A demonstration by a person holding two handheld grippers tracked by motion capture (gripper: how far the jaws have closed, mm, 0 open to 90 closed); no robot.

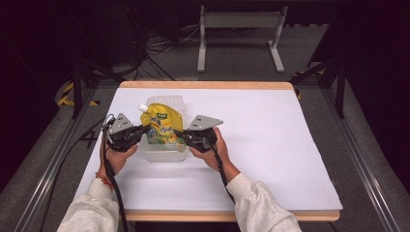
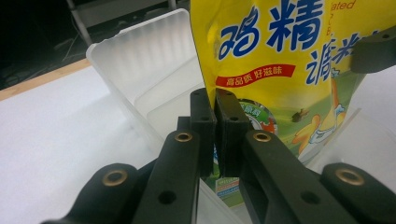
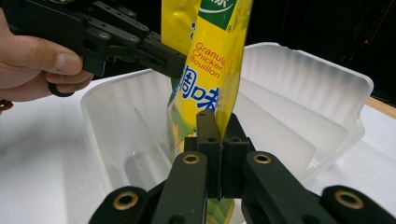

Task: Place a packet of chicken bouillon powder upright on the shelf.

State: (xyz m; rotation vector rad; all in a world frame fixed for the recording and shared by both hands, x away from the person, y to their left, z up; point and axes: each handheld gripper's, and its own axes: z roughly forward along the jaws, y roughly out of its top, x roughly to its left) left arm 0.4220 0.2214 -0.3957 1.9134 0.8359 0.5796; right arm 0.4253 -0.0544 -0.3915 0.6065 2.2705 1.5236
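High view: yellow pouch (image 1: 162,124) stands upright over the clear plastic bin (image 1: 167,153), spout up. Left gripper (image 1: 143,129) and right gripper (image 1: 179,134) each clamp a lower side edge, so it goes straight down.

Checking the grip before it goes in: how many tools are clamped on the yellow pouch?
2: the left tool pinches the yellow pouch at its left edge, the right tool at its right edge.

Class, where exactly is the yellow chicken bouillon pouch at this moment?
In the high view, the yellow chicken bouillon pouch stands upright in the translucent plastic bin, left of the table's centre, pinched between the left claw and right claw.
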